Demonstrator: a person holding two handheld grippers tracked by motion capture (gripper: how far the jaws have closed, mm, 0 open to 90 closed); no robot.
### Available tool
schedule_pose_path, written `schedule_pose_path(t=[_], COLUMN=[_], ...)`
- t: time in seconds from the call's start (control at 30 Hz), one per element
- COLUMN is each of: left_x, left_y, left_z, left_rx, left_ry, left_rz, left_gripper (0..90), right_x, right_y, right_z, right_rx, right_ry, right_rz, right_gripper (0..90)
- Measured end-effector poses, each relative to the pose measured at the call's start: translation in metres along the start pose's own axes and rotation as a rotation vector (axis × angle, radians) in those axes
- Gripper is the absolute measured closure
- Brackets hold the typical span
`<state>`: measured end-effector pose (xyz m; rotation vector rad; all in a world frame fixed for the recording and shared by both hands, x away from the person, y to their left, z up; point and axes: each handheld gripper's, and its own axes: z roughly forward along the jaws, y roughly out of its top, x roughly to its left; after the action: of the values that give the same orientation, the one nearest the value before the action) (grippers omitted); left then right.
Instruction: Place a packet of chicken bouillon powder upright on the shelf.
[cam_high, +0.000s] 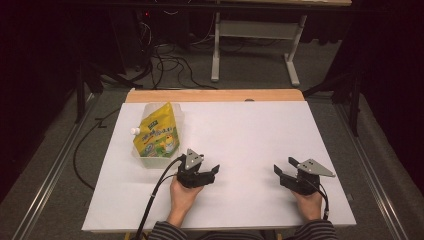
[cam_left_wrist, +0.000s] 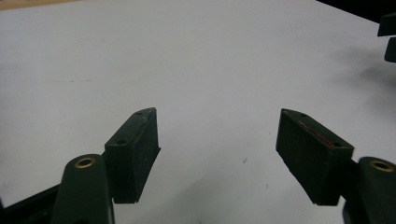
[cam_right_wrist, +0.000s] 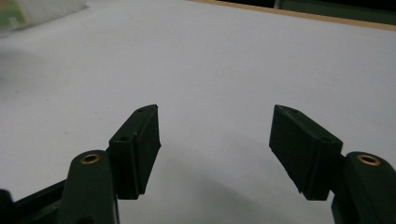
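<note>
1. Start with the landmark: a clear plastic tub (cam_high: 150, 159), boxy with soft rounded walls, sits on the white tabletop (cam_high: 250, 130) toward its left side.
2. Standing in that tub is a yellow refill pouch (cam_high: 156, 132), glossy and flexible, with green print and a small white spout cap poking out on its left edge. It leans back, its top pointing away from the person.
3. The left gripper (cam_high: 216, 170) is just beside the tub's near right corner, black and blocky, with a grey three-cornered plate on top and a cable trailing back past the tub's near edge.
4. In the left gripper view its jaws stand wide apart over bare white surface, and nothing lies between them; the pads (cam_left_wrist: 135, 154) are flat matte black blocks with small screw holes along the top.
5. The pouch lies to the left of and beyond this gripper, close but not touching it, and the jaws point rightward, away from the tub.
6. The right gripper (cam_high: 283, 167) is well apart from the tub, far out to its right, held low over the table.
7. Its jaws are also spread wide with nothing in them; the right gripper view shows the same matte pads (cam_right_wrist: 137, 149), and the tub's pale corner (cam_right_wrist: 37, 11) far off at upper left.
8. The tabletop is smooth and matte white, with a wooden strip (cam_high: 215, 95) along the far edge, behind the tub.
</note>
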<state>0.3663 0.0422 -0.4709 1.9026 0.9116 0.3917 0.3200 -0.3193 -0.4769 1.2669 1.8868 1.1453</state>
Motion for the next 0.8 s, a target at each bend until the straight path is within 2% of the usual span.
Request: schedule_pose_path(t=[0.13, 0.27, 0.6, 0.8], left_x=[0.0019, 0.0030, 0.0037, 0.0019], left_y=[-0.0024, -0.0058, -0.0060, -0.0064], left_z=[0.0028, 0.0079, 0.0098, 0.0101], left_rx=[0.010, 0.021, 0.006, 0.007], left_ry=[0.000, 0.021, 0.036, 0.051], left_rz=[-0.005, -0.003, -0.009, 0.003], left_gripper=[30.1, 30.1, 30.0, 29.9], right_x=[-0.0008, -0.0005, -0.0003, 0.0002], right_y=[0.0000, 0.0000, 0.0001, 0.0001], right_z=[-0.0001, -0.0002, 0.0002, 0.0004], right_rx=[-0.002, 0.000, 0.003, 0.005], right_ry=[0.001, 0.003, 0.003, 0.004], right_rz=[0.004, 0.008, 0.003, 0.000], right_gripper=[34.1, 34.0, 34.2, 34.2])
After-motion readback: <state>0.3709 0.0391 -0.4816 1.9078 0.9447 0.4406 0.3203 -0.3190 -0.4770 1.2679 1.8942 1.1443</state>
